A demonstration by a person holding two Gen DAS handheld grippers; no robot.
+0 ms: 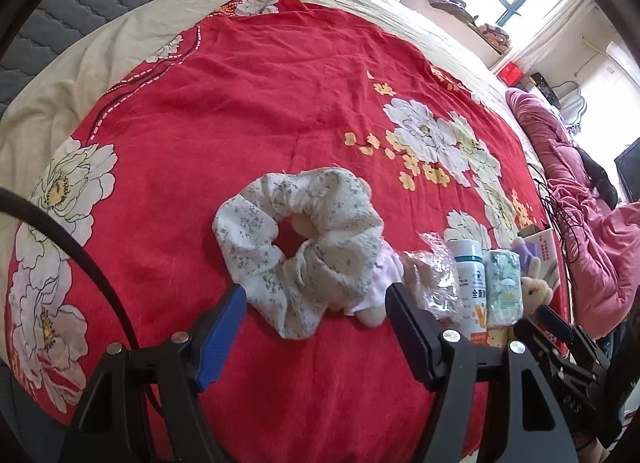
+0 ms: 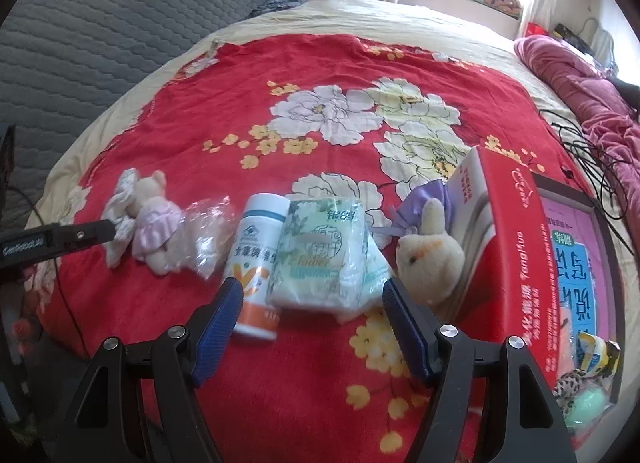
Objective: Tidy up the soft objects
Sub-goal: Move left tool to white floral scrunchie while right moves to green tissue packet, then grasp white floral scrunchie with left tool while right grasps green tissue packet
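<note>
A floral fabric scrunchie (image 1: 296,247) lies on the red flowered bedspread (image 1: 248,111), over a small plush bear in a pink dress (image 1: 376,287). My left gripper (image 1: 316,303) is open, its blue pads on either side of the scrunchie's near edge. In the right wrist view the bear (image 2: 154,223) and scrunchie (image 2: 122,203) lie at the left. My right gripper (image 2: 312,299) is open just short of a tissue pack (image 2: 320,255), with a white bottle (image 2: 256,259) beside it and a cream plush rabbit (image 2: 430,255) to the right.
A crumpled clear plastic bag (image 2: 204,231) lies between bear and bottle. A red open box (image 2: 520,247) with items inside stands at the right, a purple sachet (image 2: 424,203) against it. Black cables (image 2: 588,159) and a pink quilt (image 2: 592,103) lie at far right. A grey headboard (image 2: 100,23) is behind.
</note>
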